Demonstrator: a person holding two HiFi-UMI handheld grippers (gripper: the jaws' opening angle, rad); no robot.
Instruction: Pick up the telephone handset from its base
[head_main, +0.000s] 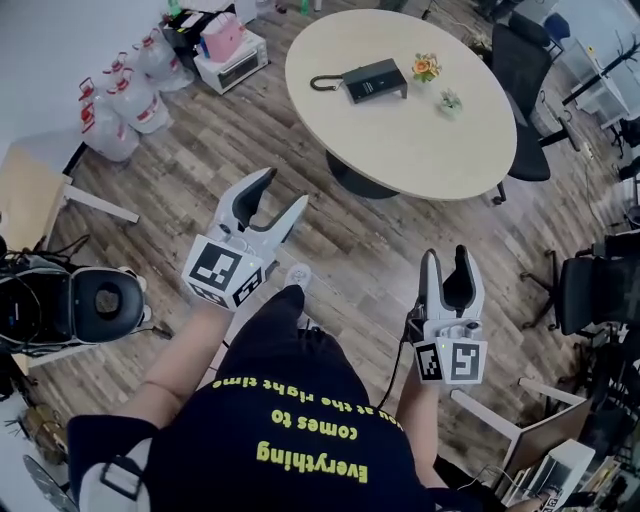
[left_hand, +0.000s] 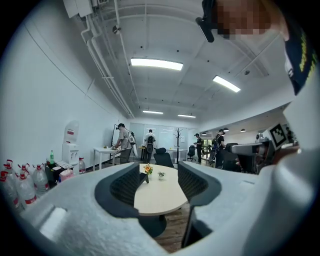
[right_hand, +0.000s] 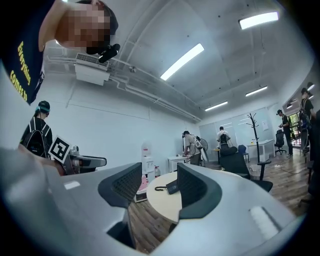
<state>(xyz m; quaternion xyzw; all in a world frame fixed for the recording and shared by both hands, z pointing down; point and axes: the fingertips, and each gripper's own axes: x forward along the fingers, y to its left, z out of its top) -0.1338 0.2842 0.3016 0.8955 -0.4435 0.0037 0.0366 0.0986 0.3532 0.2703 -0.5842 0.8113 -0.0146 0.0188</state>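
The black telephone lies on the round beige table far ahead, its handset resting on the base and a cord looping off its left end. Both grippers are held over the wooden floor, well short of the table. My left gripper stands open and empty, as does my right gripper. In the right gripper view, the telephone shows between the parted jaws of that gripper, far off. Between the jaws of the left gripper, the left gripper view shows only the table and a small flower pot.
Two small plant pots stand on the table behind the phone. Office chairs flank the table on the right. Water bottles and a white appliance sit at the back left. A black device is at my left. People stand far off.
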